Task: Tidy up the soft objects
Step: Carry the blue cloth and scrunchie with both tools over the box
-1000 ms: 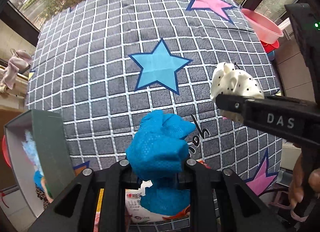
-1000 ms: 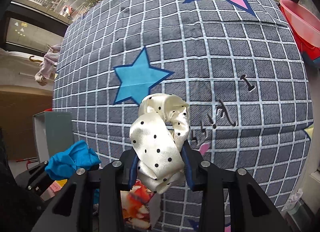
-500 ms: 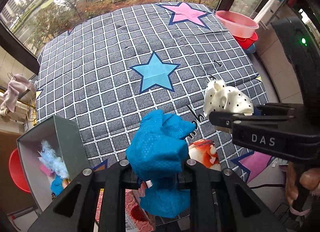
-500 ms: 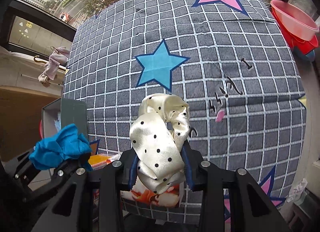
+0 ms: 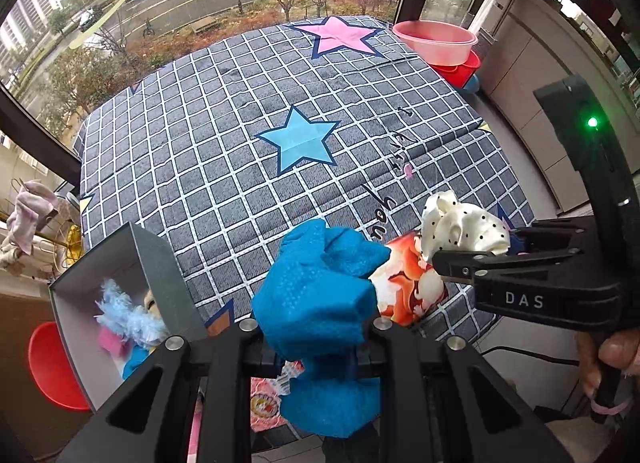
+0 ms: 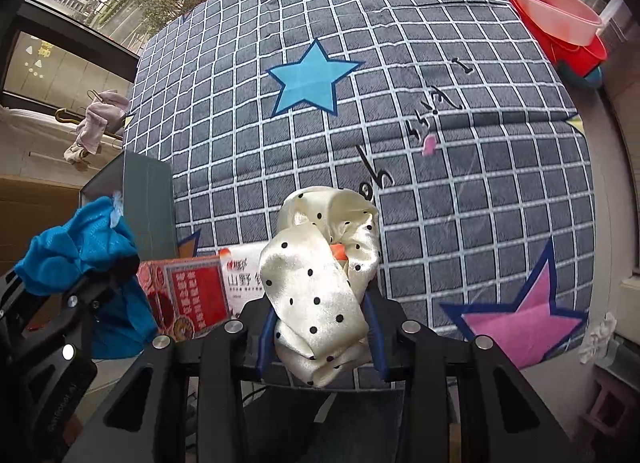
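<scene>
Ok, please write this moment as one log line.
left claw: shut on blue cloth | right claw: shut on dotted cream scrunchie | grey box: open, soft items inside

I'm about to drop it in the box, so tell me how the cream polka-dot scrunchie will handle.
The scrunchie looks floppy: it sags in folds around the right tongs. Its satin sheen suggests it may slip. Probably light, so it may snag on the box rim.

Checked grey bedcover [image 5: 224, 151] with a blue star [image 5: 298, 143] at centre. Beyond that star: a pink star [image 5: 340, 37]. To its far right, off the cover's corner: a pink basin [image 5: 436, 41] (stacked on a red one [image 5: 460, 69]). Behind: window, street.
</scene>
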